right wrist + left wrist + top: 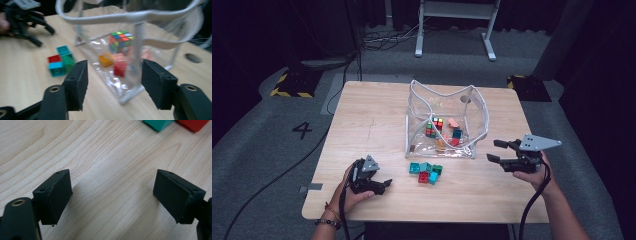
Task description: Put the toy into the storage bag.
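- A small cluster of teal, green and red plastic building bricks (426, 173) lies near the table's middle, just in front of the bag.
- The clear plastic zip bag (472, 107) stands open, holding a multicoloured puzzle cube (437, 123) and loose bricks.
- The left gripper (382, 186) and the right gripper (494, 150) both gape, holding nothing.

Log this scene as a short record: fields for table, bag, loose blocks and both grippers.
table: light wood
bag: clear bag with white trim, open, standing at mid-table
in bag: colour cube and several small blocks
loose blocks: cluster of teal, green and red blocks on the table just in front of the bag
left gripper: open, nothing between the jaws, low over the table left of the blocks
right gripper: open, nothing between the jaws, right of the bag, pointing toward it
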Demonstrator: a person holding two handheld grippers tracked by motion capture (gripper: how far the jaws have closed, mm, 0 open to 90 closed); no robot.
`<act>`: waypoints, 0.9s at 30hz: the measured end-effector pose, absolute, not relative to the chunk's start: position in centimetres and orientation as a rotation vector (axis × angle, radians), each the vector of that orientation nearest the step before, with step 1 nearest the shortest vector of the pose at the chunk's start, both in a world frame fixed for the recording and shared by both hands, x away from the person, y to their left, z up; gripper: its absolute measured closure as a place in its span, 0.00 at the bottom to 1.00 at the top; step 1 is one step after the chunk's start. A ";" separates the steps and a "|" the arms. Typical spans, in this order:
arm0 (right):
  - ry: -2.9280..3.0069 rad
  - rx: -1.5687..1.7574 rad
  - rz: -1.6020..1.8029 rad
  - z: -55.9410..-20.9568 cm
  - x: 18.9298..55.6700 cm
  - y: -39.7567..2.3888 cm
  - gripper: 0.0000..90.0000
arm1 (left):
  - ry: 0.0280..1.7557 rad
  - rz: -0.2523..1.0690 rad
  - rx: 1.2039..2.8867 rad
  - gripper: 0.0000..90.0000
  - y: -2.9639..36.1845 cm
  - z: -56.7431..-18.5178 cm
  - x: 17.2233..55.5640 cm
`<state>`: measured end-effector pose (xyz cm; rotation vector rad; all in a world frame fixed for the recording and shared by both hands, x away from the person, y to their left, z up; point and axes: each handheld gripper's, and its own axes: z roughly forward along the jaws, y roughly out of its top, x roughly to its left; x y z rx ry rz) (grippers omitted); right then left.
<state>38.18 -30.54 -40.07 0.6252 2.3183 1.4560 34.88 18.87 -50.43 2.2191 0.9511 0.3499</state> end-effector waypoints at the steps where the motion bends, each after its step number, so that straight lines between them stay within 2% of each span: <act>1: 2.340 0.624 1.447 -40.5 37.9 -30.2 0.44 | 0.950 0.351 2.219 0.17 18.9 -50.4 34.9; 6: 2.396 0.551 1.397 -42.1 36.7 -27.7 0.47 | 0.953 0.345 2.220 0.17 18.9 -50.4 34.9; 11: 2.492 0.468 1.403 -44.2 36.5 -25.0 0.59 | 0.953 0.346 2.220 0.17 18.9 -50.4 34.9; 21: 2.652 0.392 1.273 -47.7 38.1 -19.6 0.58 | 0.952 0.350 2.220 0.17 18.9 -50.4 34.9; 27: 2.665 0.363 1.242 -48.5 39.1 -18.2 0.53 | 0.953 0.345 2.221 0.17 18.9 -50.4 34.9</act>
